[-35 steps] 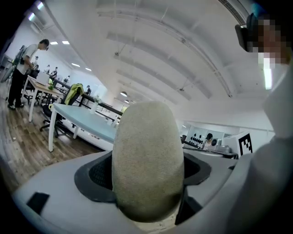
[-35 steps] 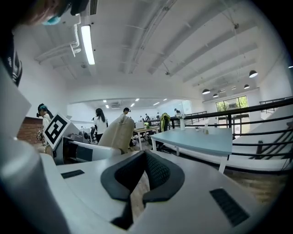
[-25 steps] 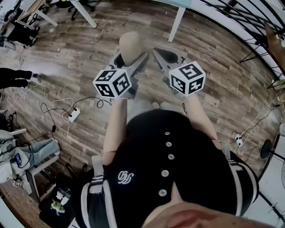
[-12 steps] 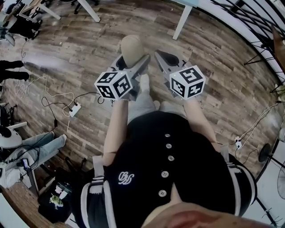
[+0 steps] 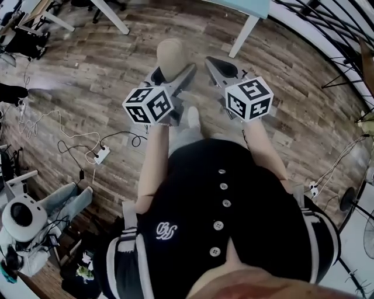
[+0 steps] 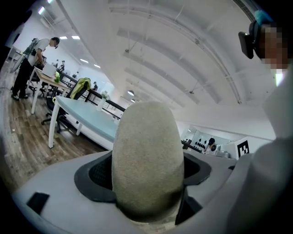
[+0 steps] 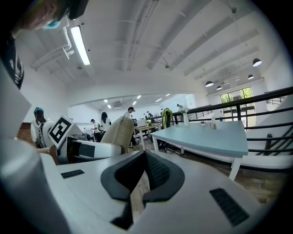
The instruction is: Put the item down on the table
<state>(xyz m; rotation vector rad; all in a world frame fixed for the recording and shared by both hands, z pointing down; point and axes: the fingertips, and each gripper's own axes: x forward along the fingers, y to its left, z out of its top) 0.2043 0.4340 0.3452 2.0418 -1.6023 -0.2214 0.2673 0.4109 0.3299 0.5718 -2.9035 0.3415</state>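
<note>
A beige, egg-shaped soft item (image 5: 172, 58) stands between the jaws of my left gripper (image 5: 173, 75), which is shut on it and held in the air in front of the person's body. In the left gripper view the item (image 6: 146, 137) fills the middle, with the dark pads (image 6: 98, 176) pressed on its sides. My right gripper (image 5: 220, 66) is beside it at the same height, shut with nothing in it; its pads (image 7: 155, 171) meet at the tip. A light blue table (image 7: 206, 137) stands just ahead; its corner (image 5: 252, 6) shows at the head view's top.
Below is a wooden plank floor with a power strip (image 5: 100, 155) and loose cables at the left. A black railing (image 5: 327, 23) runs along the right. Bags and gear lie at the lower left. A person (image 6: 32, 59) stands at a far desk.
The floor has slid down through the head view and the table's white leg has come nearer. A shoe now shows below the grippers. Both grippers keep their pose, the item still held.
</note>
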